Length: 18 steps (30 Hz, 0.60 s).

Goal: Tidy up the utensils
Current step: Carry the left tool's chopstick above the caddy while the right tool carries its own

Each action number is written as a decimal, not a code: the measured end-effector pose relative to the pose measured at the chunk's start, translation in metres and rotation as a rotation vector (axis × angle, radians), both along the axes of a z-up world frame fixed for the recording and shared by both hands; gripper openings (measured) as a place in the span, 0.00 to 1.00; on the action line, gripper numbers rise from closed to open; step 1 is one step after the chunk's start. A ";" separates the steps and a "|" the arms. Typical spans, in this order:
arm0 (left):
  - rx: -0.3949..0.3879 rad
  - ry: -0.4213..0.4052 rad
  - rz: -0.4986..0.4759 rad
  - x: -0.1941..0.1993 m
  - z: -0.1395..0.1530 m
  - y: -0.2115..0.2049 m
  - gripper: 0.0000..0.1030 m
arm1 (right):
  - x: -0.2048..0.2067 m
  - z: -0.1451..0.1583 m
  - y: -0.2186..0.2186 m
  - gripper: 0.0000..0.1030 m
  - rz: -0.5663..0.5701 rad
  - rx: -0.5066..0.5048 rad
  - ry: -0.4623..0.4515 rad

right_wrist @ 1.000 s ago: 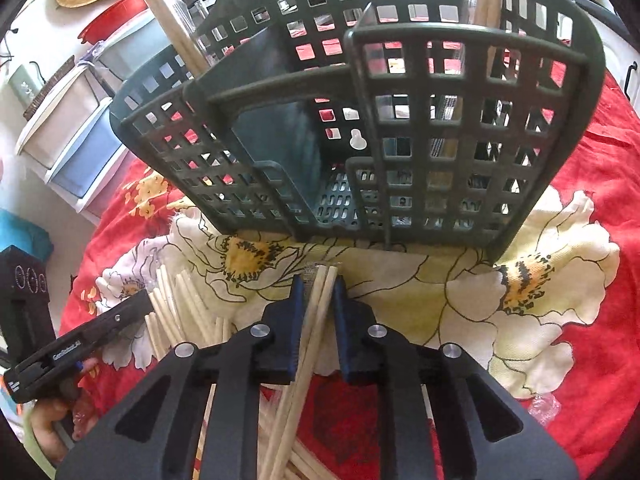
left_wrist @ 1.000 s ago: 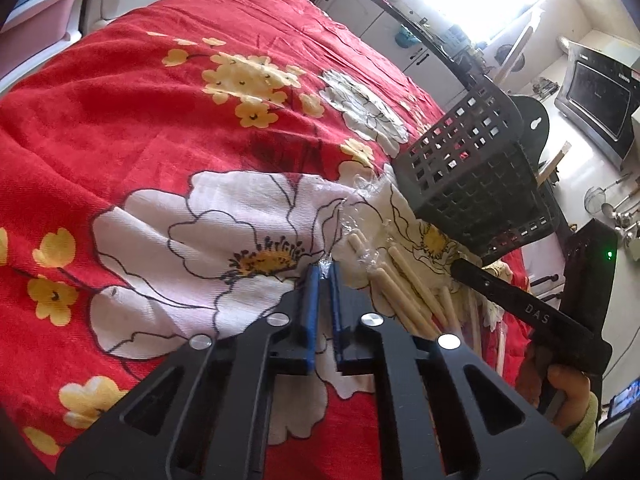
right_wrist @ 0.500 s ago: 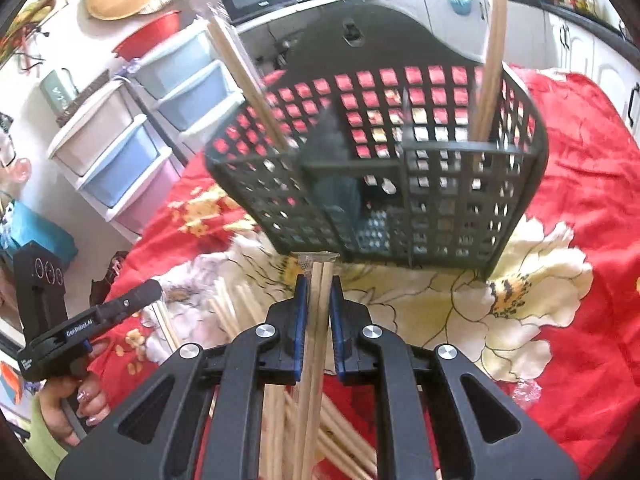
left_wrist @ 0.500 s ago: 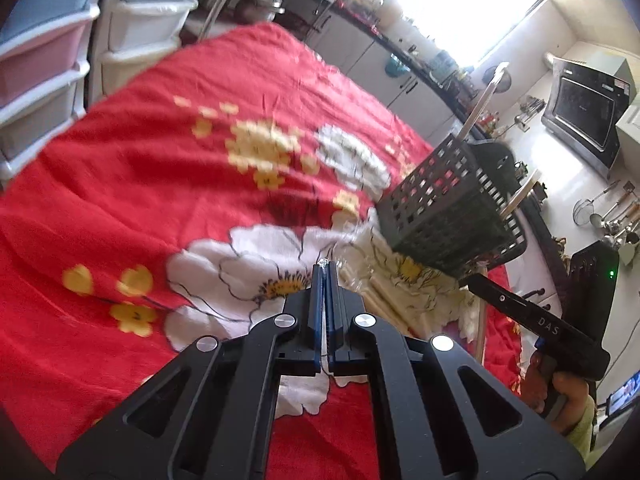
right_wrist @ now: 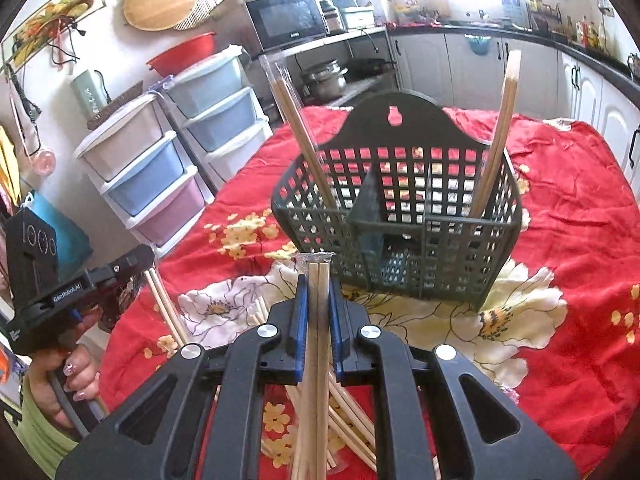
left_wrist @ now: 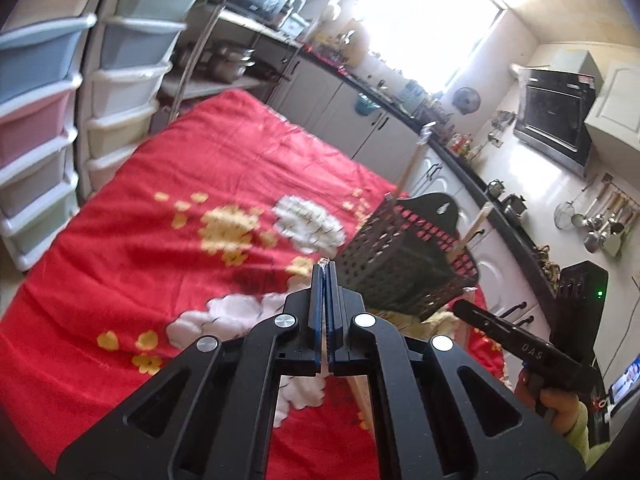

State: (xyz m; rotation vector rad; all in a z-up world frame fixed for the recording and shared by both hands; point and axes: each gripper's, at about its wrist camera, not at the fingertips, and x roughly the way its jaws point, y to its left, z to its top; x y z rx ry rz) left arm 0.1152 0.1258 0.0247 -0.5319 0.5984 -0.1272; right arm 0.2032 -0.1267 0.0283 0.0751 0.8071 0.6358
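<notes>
A dark green slotted utensil basket point(right_wrist: 404, 216) stands on the red flowered cloth; it also shows in the left wrist view point(left_wrist: 404, 260). Two wrapped chopstick pairs stand in it, one at the left point(right_wrist: 304, 140) and one at the right point(right_wrist: 496, 144). My right gripper point(right_wrist: 318, 276) is shut on a wrapped pair of chopsticks point(right_wrist: 316, 344), held above the cloth just in front of the basket. My left gripper point(left_wrist: 325, 276) is shut on a wrapped chopstick pair point(right_wrist: 164, 308), of which only a wrapper tip point(left_wrist: 323, 261) shows between the pads. Several loose chopsticks point(right_wrist: 352, 412) lie on the cloth below.
Plastic drawer towers point(right_wrist: 160, 176) stand left of the table. Kitchen counter and cabinets point(left_wrist: 400, 120) run behind it. A microwave point(right_wrist: 288, 20) sits on a shelf. The cloth's far part point(left_wrist: 224, 168) carries nothing.
Both grippers have risen from the cloth with their chopsticks. The left jaws closed fully on the wrapper. The basket now appears farther and lower in both views.
</notes>
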 end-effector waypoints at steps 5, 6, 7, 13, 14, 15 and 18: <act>0.020 -0.040 -0.046 0.003 0.018 -0.019 0.00 | -0.005 0.011 -0.008 0.10 -0.007 0.012 -0.033; 0.023 -0.046 -0.057 0.004 0.021 -0.022 0.00 | -0.006 0.014 -0.009 0.09 -0.008 0.014 -0.041; 0.028 -0.054 -0.069 0.006 0.025 -0.027 0.00 | -0.007 0.017 -0.011 0.09 -0.008 0.016 -0.050; 0.054 -0.105 -0.150 0.015 0.048 -0.056 0.00 | -0.015 0.035 -0.020 0.09 -0.017 0.033 -0.104; 0.057 -0.112 -0.158 0.015 0.050 -0.060 0.00 | -0.016 0.037 -0.021 0.09 -0.019 0.035 -0.110; 0.061 -0.123 -0.171 0.017 0.054 -0.065 0.00 | -0.017 0.039 -0.022 0.08 -0.021 0.036 -0.118; 0.069 -0.147 -0.198 0.020 0.064 -0.076 0.00 | -0.020 0.046 -0.025 0.07 -0.024 0.039 -0.143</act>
